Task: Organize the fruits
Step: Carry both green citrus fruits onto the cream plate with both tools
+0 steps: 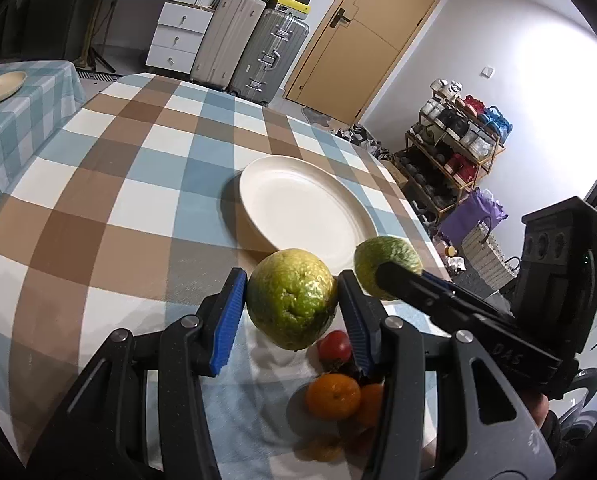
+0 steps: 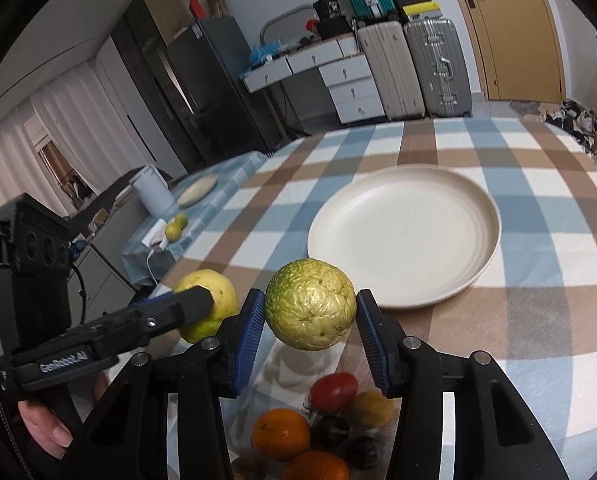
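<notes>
My left gripper [image 1: 292,304] is shut on a green-yellow guava [image 1: 292,298], held above the checked tablecloth. My right gripper [image 2: 310,310] is shut on a second bumpy guava [image 2: 311,304], also lifted off the table. Each gripper shows in the other's view: the right gripper [image 1: 382,272] with its guava [image 1: 390,252] at the right, the left gripper [image 2: 202,300] with its guava [image 2: 214,288] at the left. A white plate [image 1: 310,184] [image 2: 474,208] lies just beyond both fruits. Below the grippers sit a small red tomato [image 1: 335,345] [image 2: 334,391], oranges [image 1: 333,395] [image 2: 281,434] and dark fruits [image 2: 330,432].
A second table at the left carries a beige plate [image 1: 0,87] [image 2: 197,194], a white kettle [image 2: 153,194] and two small green fruits [image 2: 176,227]. Suitcases [image 1: 270,56], a drawer unit [image 1: 176,34], a wooden door [image 1: 362,36] and a cluttered shelf [image 1: 450,152] stand behind.
</notes>
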The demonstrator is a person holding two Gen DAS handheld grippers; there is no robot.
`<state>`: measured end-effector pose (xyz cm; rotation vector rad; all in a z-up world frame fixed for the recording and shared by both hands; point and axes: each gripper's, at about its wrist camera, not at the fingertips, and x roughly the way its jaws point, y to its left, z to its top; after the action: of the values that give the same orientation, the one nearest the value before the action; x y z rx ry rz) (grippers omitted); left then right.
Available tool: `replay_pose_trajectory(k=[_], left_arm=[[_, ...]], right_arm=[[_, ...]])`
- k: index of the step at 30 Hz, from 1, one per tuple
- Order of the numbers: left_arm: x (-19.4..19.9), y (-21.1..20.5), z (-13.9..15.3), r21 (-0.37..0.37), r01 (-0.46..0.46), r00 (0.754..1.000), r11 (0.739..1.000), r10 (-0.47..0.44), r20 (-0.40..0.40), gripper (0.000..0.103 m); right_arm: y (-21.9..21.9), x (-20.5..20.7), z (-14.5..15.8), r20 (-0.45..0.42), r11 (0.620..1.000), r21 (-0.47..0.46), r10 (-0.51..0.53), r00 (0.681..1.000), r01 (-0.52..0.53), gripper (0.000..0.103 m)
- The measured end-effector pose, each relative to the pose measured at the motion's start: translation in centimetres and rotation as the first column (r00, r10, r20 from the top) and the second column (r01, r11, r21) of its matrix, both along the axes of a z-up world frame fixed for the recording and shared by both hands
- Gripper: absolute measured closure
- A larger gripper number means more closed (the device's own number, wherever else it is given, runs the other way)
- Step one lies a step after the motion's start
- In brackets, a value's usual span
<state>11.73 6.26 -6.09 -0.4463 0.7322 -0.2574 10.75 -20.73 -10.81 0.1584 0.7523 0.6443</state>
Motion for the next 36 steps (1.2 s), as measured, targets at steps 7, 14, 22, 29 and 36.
replay_pose_trajectory(k=[7,14,22,29,36], left_arm=[[2.7,-1.4,0.2,-0.003,0.030,1.000,1.000,-0.030,-0.011,0.059],[7.5,-2.2,0.4,0.005,0.047,0.999,0.999,-0.046,-0.024,0.059],[14.8,-2.1,1.0,0.045,0.063,0.997,0.997,-0.061,-0.046,0.059],[20.8,-2.7,0.3,0.072,0.083,0.995,0.994,-0.078,-0.065,0.059],[24.6,-4.0,-1.9,0.068,0.122,0.988,0.990,-0.114,-0.109,0.059]], right_arm=[[-1.3,1.5,1.5,0.010,0.999,0.032,-0.015,1.000,0.015,0.056],[-2.5,4.5,1.4,-0.002,0.998,0.061,-0.031,1.000,0.031,0.056],[-3.4,9.4,1.0,-0.014,0.997,0.068,-0.043,0.999,0.044,0.056],[-3.8,14.7,-0.4,-0.056,0.996,0.081,-0.036,0.998,0.041,0.056],[-3.4,18.5,-2.0,-0.096,0.996,0.080,-0.021,0.995,0.029,0.056]])
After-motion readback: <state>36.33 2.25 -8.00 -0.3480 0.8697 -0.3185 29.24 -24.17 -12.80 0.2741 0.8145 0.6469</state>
